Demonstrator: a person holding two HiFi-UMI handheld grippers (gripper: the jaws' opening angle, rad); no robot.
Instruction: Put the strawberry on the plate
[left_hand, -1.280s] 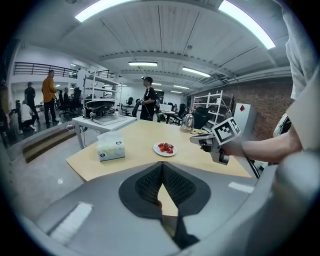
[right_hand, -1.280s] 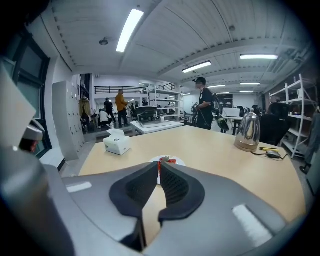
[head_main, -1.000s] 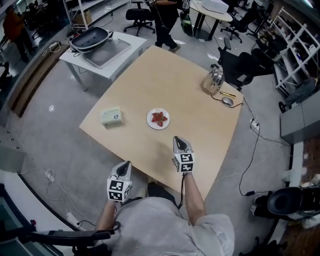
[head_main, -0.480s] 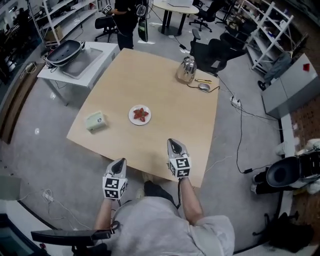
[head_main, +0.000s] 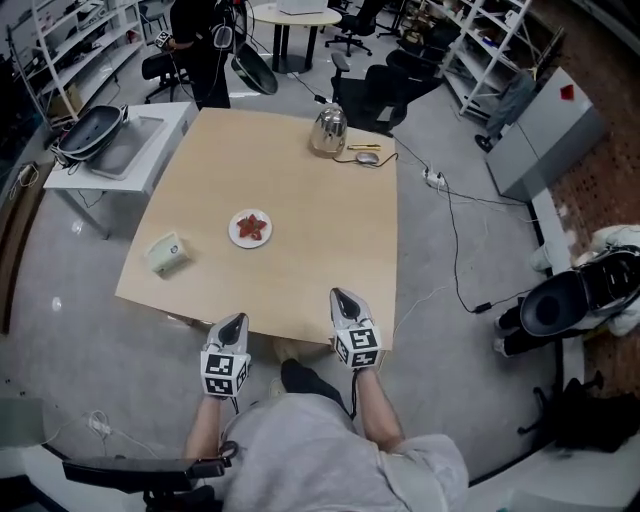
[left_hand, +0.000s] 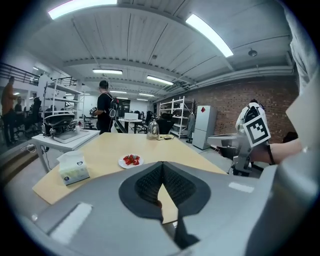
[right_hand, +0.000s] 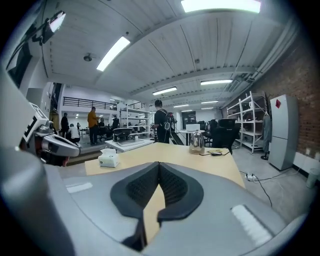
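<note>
Red strawberries lie on a small white plate in the middle of the light wooden table; in the left gripper view the strawberries lie on the plate well ahead of the jaws. My left gripper hangs just off the table's near edge, shut with nothing in it. My right gripper is at the near edge, also shut and empty. Both are far short of the plate. The right gripper view does not show the plate.
A green-white tissue box sits near the table's left edge. A metal kettle, a mouse and a cable are at the far end. A side table with a tray stands at left, office chairs and a person beyond.
The view has pulled back from the table. My right gripper, which was over the tabletop, now sits at its near edge. Both grippers stay shut and empty.
</note>
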